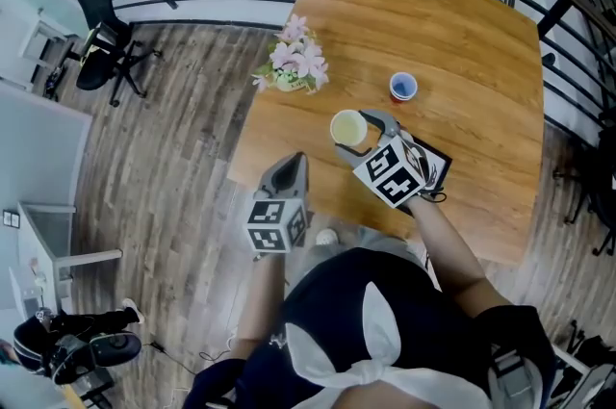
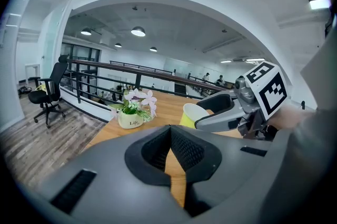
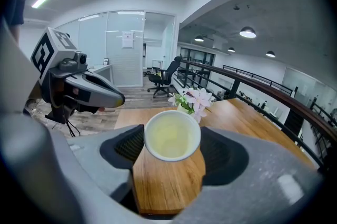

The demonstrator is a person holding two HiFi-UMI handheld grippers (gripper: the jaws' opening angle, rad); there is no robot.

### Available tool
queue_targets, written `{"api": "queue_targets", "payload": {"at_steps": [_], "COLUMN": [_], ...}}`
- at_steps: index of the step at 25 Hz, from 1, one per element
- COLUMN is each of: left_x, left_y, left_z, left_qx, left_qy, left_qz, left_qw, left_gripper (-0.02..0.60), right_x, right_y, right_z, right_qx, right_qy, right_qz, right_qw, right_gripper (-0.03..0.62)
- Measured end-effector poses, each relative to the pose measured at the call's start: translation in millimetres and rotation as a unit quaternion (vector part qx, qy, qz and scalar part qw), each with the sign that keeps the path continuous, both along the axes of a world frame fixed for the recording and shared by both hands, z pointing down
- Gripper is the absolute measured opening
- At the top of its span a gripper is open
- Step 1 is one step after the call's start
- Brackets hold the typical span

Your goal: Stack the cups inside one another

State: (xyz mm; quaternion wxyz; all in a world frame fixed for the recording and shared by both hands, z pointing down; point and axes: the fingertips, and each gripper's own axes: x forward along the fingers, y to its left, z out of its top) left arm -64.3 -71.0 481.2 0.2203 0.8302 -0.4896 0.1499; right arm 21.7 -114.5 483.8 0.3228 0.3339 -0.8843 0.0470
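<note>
**Yellow cup in my right fingers, left fingers empty**

Head view: my right gripper [image 1: 373,122] reaches over the wooden surface [image 1: 462,32] with the pale yellow paper cup [image 1: 348,128] at its fingers, the cup's open mouth facing up toward the camera. A small blue cup [image 1: 403,87] stands upright on the surface near it, apart from the yellow one. A white pot of pink flowers [image 1: 294,68] sits near the surface's left edge. My left gripper [image 1: 294,165] hangs at the near edge, well apart from both cups.

Left gripper view: my left fingers meet at the tips with nothing between them, and only wood shows through the slit below. Beyond them the right gripper holds the yellow cup, with the flower pot to its left.

Right gripper view: my right fingers press on the yellow cup from both sides. Its empty mouth tilts toward the camera. The flowers stand behind it, and my left gripper is off to the left.
</note>
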Motion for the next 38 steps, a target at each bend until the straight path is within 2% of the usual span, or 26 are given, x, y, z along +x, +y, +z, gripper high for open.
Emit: {"api": "queue_targets", "payload": {"at_steps": [18,26,38], "left_x": [60.5,82.4,92.9], "left_y": [-20.0,-30.3,-45.6], "left_z": [12.5,16.6,32.8], "left_qx": [-0.007,-0.022,-0.037], "left_qy": [0.013,0.024,0.028], "left_qz": [0.057,0.066,0.052], "left_qw": [0.9983,0.9973,0.9975], "left_gripper": [0.017,0.017,0.016], "right_x": [74.3,112.4,148.5], "right_y": [-34.6,-58.7,-101.0], "right_z": [-1.4,-7.2,-6.4], "right_qx": [0.009,0.01,0.014], "right_qy": [0.005,-0.007,-0.006], "right_qz": [0.072,0.104,0.125], "right_qw": [0.997,0.994,0.992], "right_gripper": [0.331,0.331,0.331]}}
